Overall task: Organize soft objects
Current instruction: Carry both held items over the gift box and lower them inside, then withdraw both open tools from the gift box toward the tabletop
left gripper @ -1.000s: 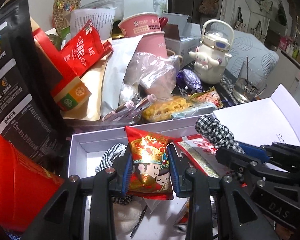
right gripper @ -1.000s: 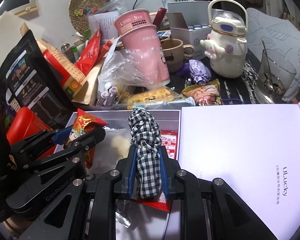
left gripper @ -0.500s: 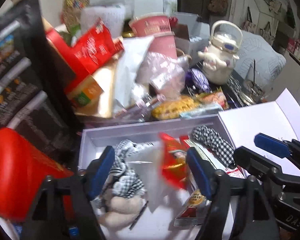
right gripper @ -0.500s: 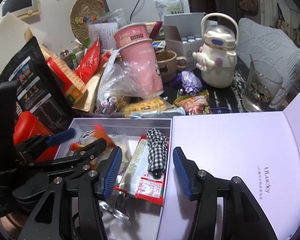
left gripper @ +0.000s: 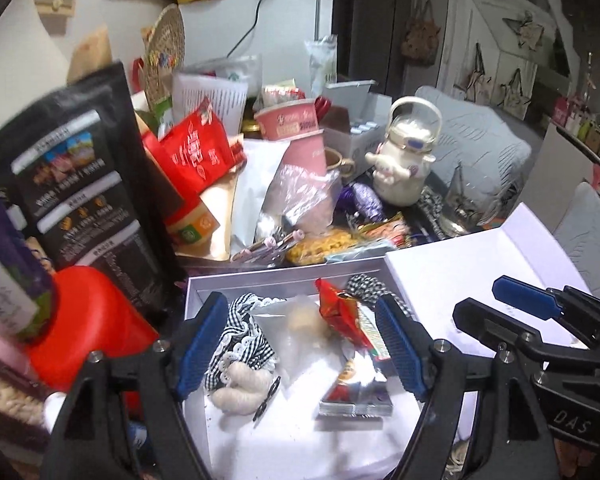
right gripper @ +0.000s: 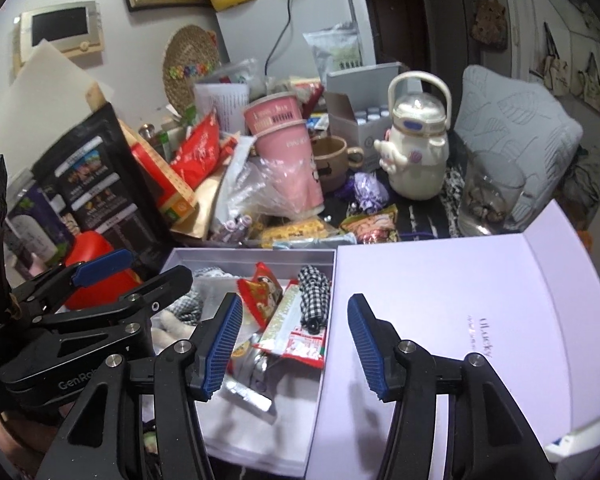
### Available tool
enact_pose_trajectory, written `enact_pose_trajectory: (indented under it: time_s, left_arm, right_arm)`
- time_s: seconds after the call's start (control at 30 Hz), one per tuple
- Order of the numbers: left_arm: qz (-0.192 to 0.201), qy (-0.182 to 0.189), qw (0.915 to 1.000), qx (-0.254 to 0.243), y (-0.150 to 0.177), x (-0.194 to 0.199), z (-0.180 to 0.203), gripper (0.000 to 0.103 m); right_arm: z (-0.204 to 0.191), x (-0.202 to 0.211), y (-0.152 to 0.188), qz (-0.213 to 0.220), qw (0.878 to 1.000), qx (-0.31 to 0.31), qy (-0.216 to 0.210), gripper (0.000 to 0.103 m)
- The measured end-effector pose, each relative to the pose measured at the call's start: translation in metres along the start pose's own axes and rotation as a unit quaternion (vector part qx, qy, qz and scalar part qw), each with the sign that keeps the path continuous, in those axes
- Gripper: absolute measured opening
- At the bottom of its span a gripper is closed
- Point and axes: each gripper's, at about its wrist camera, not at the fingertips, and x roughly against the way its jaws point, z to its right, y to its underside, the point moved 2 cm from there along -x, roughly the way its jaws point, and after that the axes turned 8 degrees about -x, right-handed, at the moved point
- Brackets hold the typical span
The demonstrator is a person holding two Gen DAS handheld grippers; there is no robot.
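Note:
An open white box [left gripper: 260, 277] [right gripper: 252, 255] holds soft items. A red snack packet [left gripper: 338, 310] [right gripper: 260, 292] lies in its middle. Beside it, near the right wall, rests a black-and-white checked scrunchie [left gripper: 364, 283] [right gripper: 315, 296]. A lace-edged checked cloth [left gripper: 244, 338] and a cream fluffy piece [left gripper: 240, 390] lie at the left. My left gripper [left gripper: 300, 340] [right gripper: 140, 274] hangs open above the box, pads touching nothing. My right gripper [right gripper: 296, 340] [left gripper: 500, 312] is open too, over the box's right wall and the lid [right gripper: 440, 320].
Behind the box is a crowded pile: stacked pink cups [right gripper: 288, 148], a white character kettle [right gripper: 416, 152], a brown mug [right gripper: 332, 160], a glass [right gripper: 492, 200] and a black pouch [left gripper: 80, 184]. A red container [left gripper: 88, 320] stands left of the box. A grey cushion [right gripper: 516, 128] sits at the back right.
Both grippers opened and rose away from the box. The left let go of the red packet, the right let go of the checked scrunchie; both items now lie in the box.

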Motion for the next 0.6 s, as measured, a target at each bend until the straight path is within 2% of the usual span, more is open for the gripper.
enact_pose_trajectory:
  time_s: [0.3, 0.6]
  left_arm:
    - [0.032, -0.006, 0.9995, 0.001, 0.002, 0.06, 0.004, 0.076]
    - [0.054, -0.01, 0.9985, -0.003, 0.023, 0.113, 0.008, 0.076]
  right_arm:
    - [-0.019, 0.061, 0.009, 0.039, 0.999, 0.013, -0.013, 0.055]
    - [-0.034, 0.109, 0.036, 0.062, 0.998, 0.027, -0.02, 0.056]
